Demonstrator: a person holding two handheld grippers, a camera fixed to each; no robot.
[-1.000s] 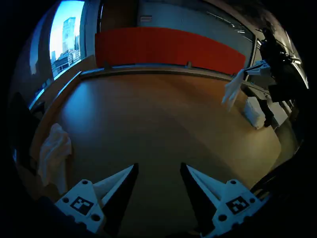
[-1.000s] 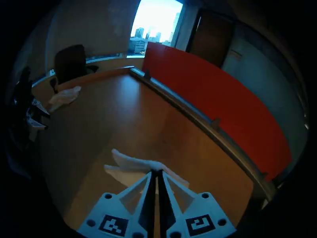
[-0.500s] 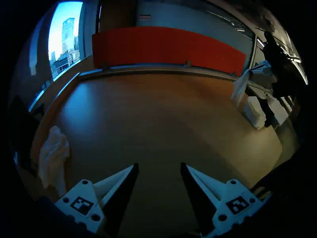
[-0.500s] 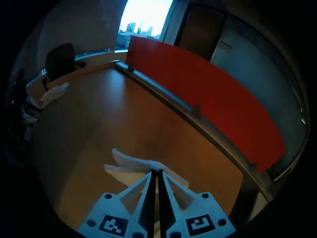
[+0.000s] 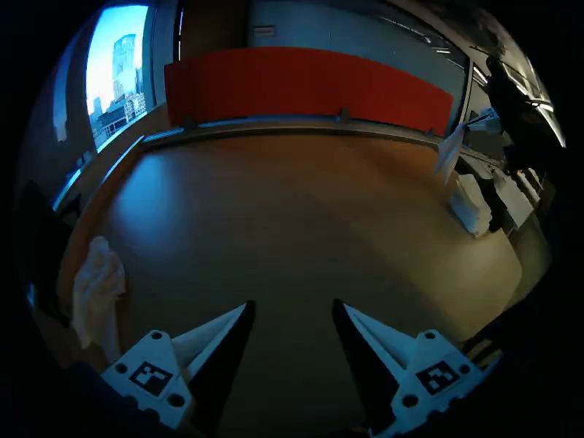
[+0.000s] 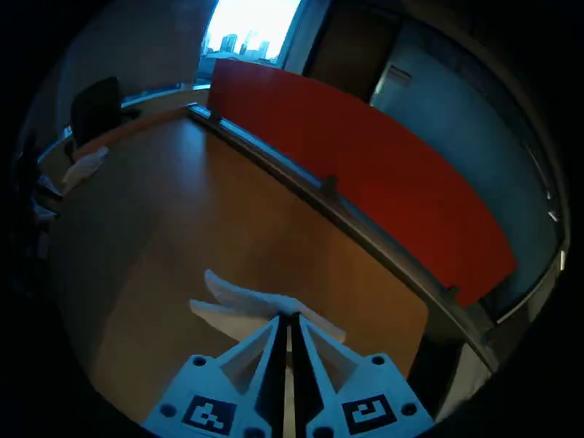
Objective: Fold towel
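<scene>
- Left hand-held gripper: fingers spread wide apart, nothing between them. It is held low over the near part of the bench, pointing across the bare wooden top.
- Right hand-held gripper: fingers pressed together, pinching the white towel. The cloth bunches at the fingertips and spills forward and to the left of them, with the bench top behind it.
- In the left gripper view, the same towel hangs as a narrow white strip at the far right, raised above the bench edge. A person's dark outline stands behind it.
- Folded white stack: lies on the right end of the bench, just below and beside the hanging towel.
- Crumpled cloth: a loose white heap at the left edge of the bench, well apart from the towel.
- Red partition: runs along the far edge of the bench, with a grey rail at its foot.
- Window: bright, at the far left corner. A dark chair stands near it in the right gripper view.
</scene>
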